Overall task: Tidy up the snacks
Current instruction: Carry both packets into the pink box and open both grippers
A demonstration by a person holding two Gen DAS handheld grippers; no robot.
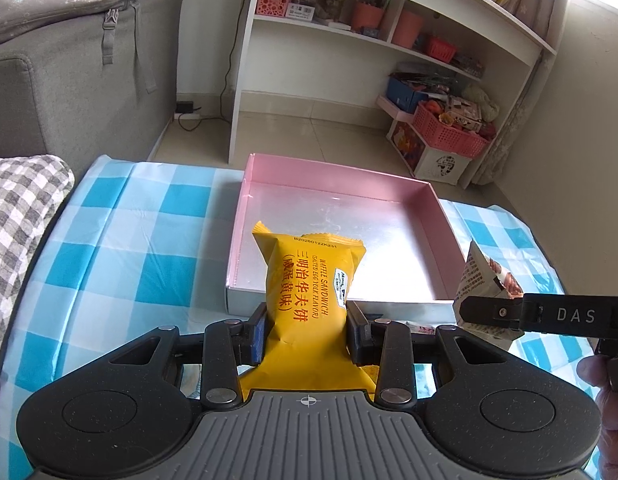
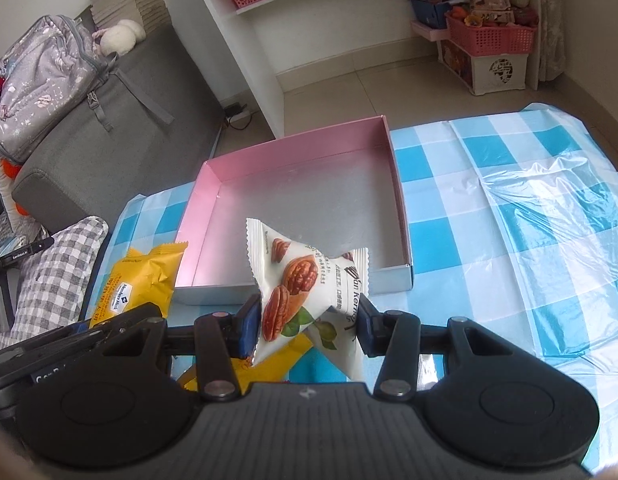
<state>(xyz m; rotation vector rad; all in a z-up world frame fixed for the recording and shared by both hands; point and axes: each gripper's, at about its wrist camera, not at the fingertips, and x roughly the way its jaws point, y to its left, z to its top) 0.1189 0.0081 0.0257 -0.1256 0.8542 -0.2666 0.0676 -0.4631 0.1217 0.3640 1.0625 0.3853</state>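
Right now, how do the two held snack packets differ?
Colour: the waffle sandwich packet is solid yellow with red lettering; the pecan packet is white with printed nuts.
Holder: the yellow one sits in the left hand-held gripper, the white one in the right hand-held gripper.
Pose: the yellow stands fairly straight; the white looks twisted.
Shared: both are sealed, clamped, and in front of the pink box.

Bright daylight, fisheye-warped edges

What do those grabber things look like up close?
Each hand-held gripper, left and right, is black, with two round side lobes, silver rivets on angled link bars, blue pads on the fingertips and a ribbed grey centre plate. One side bar reads "DAS".
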